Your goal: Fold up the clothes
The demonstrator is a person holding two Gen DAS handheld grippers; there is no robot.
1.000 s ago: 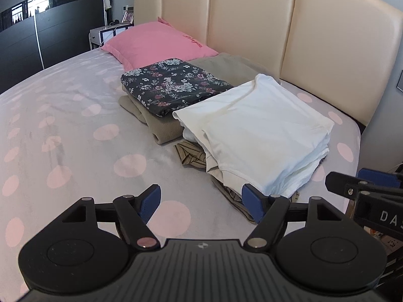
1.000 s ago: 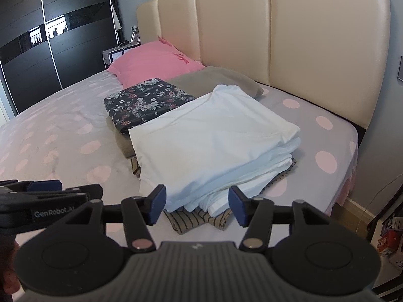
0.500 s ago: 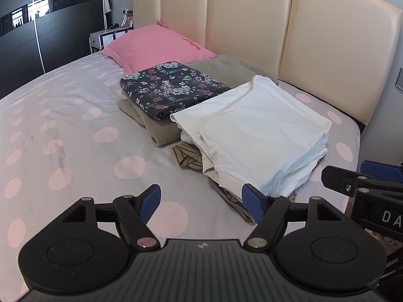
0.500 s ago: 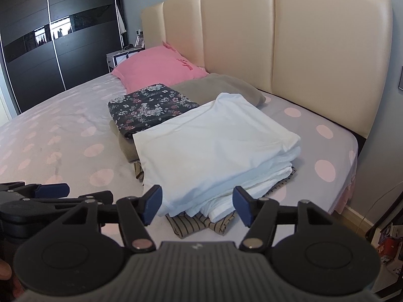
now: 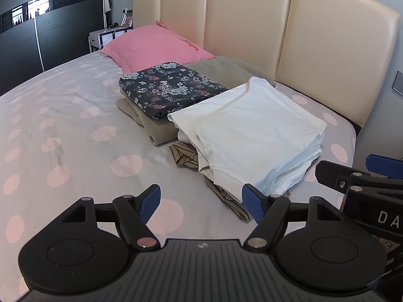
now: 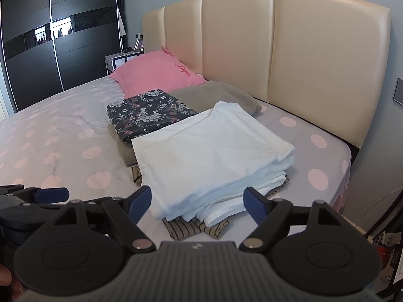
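A folded white shirt [image 5: 252,130] [image 6: 209,151] tops a pile of folded clothes on the bed, over a striped brown garment [image 5: 183,154] [image 6: 196,227]. Beside it a dark floral garment [image 5: 168,88] [image 6: 148,113] lies folded on a beige one [image 5: 156,128]. My left gripper [image 5: 201,201] is open and empty, held above the bed short of the white pile. My right gripper [image 6: 197,201] is open and empty, just in front of the same pile. Each gripper shows at the edge of the other's view.
A pink pillow [image 5: 153,45] and an olive pillow [image 6: 214,95] lie against the cream headboard [image 6: 277,50]. The bed's polka-dot sheet [image 5: 63,125] stretches to the left. A dark wardrobe [image 6: 50,37] and a nightstand [image 5: 105,35] stand at the far left. The bed edge [image 6: 345,176] drops off at right.
Both grippers have drawn back and risen a little from the pile, staying open. The clothes have not moved.
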